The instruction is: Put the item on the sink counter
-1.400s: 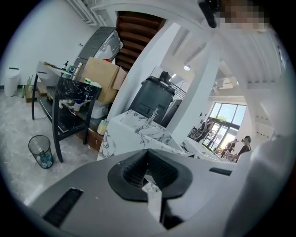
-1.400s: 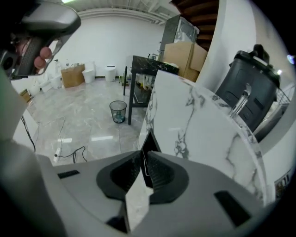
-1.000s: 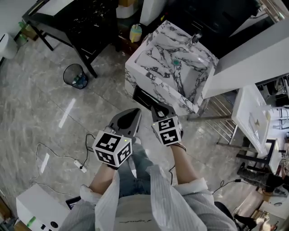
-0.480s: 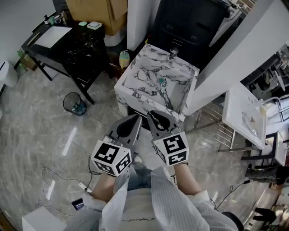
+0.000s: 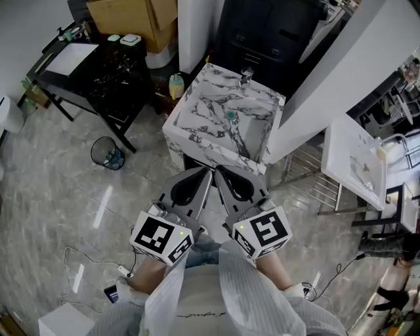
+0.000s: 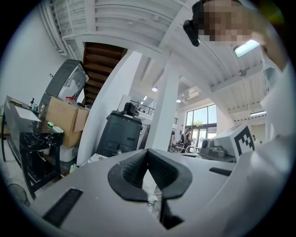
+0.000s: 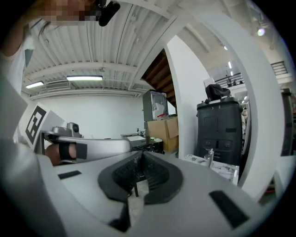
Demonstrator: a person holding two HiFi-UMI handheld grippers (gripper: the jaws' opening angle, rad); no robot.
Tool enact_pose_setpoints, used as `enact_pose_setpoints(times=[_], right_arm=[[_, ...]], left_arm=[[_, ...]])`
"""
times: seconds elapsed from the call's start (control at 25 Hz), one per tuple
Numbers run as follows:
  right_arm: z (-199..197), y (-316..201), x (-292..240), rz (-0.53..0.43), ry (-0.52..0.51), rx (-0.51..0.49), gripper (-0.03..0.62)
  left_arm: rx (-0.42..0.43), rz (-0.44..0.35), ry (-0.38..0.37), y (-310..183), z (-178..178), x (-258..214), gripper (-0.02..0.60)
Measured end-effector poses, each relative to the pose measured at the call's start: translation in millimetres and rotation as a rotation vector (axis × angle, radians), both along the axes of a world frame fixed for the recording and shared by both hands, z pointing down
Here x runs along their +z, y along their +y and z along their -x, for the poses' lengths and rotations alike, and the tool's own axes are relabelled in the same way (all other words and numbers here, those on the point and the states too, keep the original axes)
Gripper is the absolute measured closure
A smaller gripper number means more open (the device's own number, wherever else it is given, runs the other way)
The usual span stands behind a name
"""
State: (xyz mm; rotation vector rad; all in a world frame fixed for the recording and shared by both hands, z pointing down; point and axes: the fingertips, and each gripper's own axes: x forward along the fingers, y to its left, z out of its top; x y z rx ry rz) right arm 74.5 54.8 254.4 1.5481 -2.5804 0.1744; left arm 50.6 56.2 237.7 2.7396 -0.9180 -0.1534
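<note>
Left grey gripper (image 5: 203,174) and right grey gripper (image 5: 220,170), black ribbed fingers pressed together on nothing, are held side by side and point at the white, black-veined marble sink bench (image 5: 203,141), seemingly an approach with no item picked up yet. The likeliest item, a small yellow bottle (image 5: 175,85), stands low down just left of that bench.

Grey marbled floor (image 5: 52,190) bearing a black table (image 5: 118,79), cardboard box (image 5: 134,20) and wire wastebasket (image 5: 107,152) (contents unclear); dark cabinet (image 5: 275,26) beside a slanting white beam (image 5: 348,72). Ribbed white ceiling (image 7: 92,46), strip lights (image 7: 84,77), tall windows (image 6: 203,120).
</note>
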Motion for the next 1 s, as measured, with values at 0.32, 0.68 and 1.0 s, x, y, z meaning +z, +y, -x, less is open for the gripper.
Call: enact_pose_setpoints(times=[0.32, 0.68, 1.0], right_arm=[[8.0, 7.8, -10.6, -0.017, -0.045, -0.036, 0.583], [12.8, 11.0, -12.3, -0.014, -0.046, -0.040, 0.585], [17.7, 13.5, -6.8, 0.000, -0.028, -0.036, 0.585]], left_arm=[[-0.010, -0.031, 0.014, 1.8, 3.1, -10.1, 0.567], [-0.034, -0.030, 0.005, 5.5, 14.2, -8.5, 0.567], [-0.048, -0.016, -0.005, 9.7, 22.4, -1.9, 0.568]])
